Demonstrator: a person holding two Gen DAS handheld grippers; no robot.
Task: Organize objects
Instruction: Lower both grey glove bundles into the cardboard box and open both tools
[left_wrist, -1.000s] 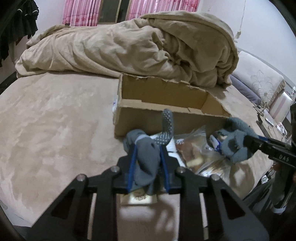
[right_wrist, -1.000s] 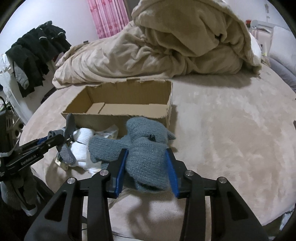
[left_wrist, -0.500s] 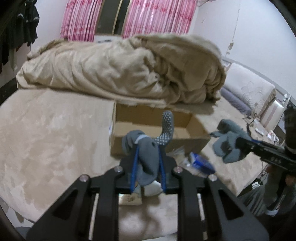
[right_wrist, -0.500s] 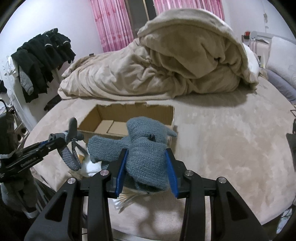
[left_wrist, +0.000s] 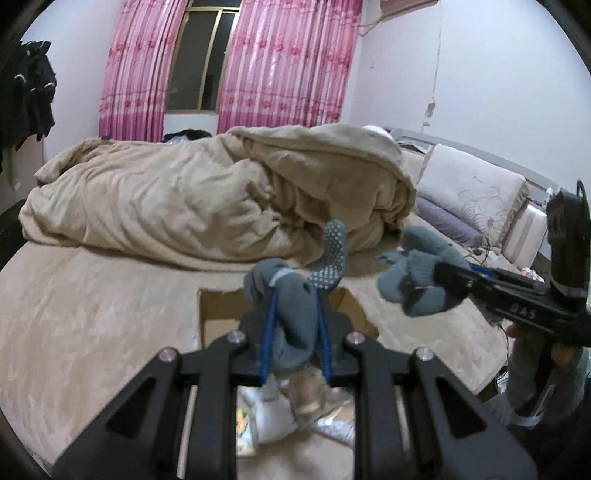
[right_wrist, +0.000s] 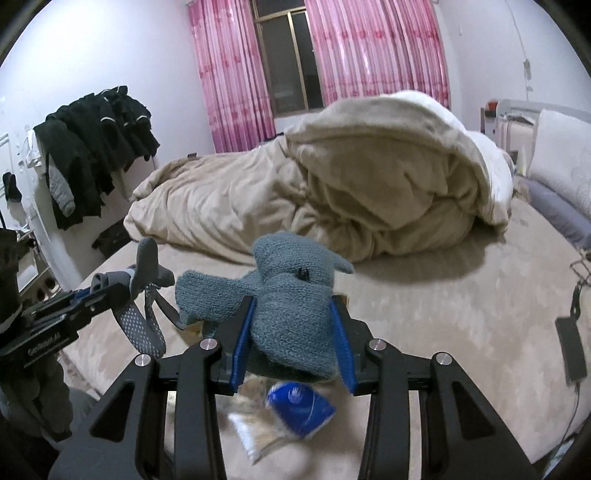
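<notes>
My left gripper (left_wrist: 294, 325) is shut on a grey sock with white grip dots (left_wrist: 295, 295), held in the air above the open cardboard box (left_wrist: 218, 317) on the bed. My right gripper (right_wrist: 291, 325) is shut on a grey-blue knitted glove (right_wrist: 291, 291), also lifted. The right gripper and glove show in the left wrist view (left_wrist: 413, 284) to the right; the left gripper and sock show in the right wrist view (right_wrist: 144, 288) to the left. A blue packet (right_wrist: 299, 402) and plastic bags (left_wrist: 314, 398) lie on the bed below.
A bunched beige duvet (left_wrist: 207, 199) lies across the back of the bed. Pillows (left_wrist: 472, 188) are at the right. Dark clothes (right_wrist: 96, 147) hang on a rack at the left. A phone on a cable (right_wrist: 570, 350) lies at the bed's right edge.
Both grippers have risen and tilted up with the sock and the glove still held. The box and the loose items have dropped lower in both views.
</notes>
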